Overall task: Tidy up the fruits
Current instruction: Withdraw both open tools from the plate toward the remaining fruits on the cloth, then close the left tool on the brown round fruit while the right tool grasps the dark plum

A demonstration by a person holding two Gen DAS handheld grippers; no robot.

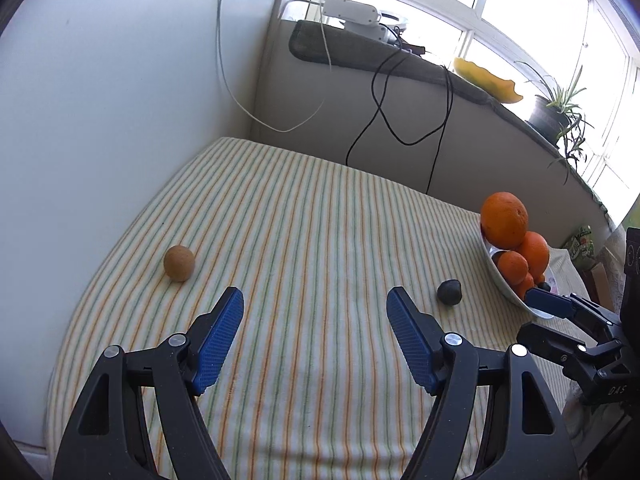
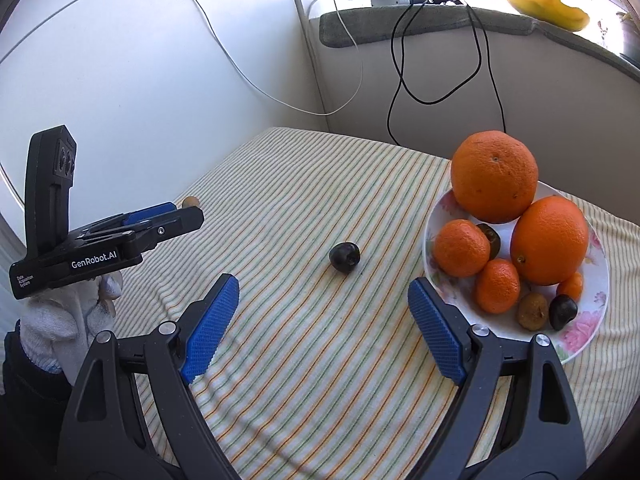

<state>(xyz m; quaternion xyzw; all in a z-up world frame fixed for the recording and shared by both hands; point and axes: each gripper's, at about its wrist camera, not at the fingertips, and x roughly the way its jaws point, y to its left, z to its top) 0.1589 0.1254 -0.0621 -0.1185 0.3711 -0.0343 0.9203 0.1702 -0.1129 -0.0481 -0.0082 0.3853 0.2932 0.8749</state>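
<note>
Both wrist views angle down, sharing the striped cloth (image 1: 304,216)

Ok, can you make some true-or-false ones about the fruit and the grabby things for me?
1. The small dark plum lies on the striped cloth, outside the flowery white plate. True.
2. The left gripper is squeezing the round brown kiwi. False: its jaws are open and empty; the kiwi lies apart on the cloth.
3. The biggest orange sits on top of the pile. True.
4. The plate holds only oranges. False: small dark and brown fruits lie there too.
5. The right gripper is empty. True.
</note>
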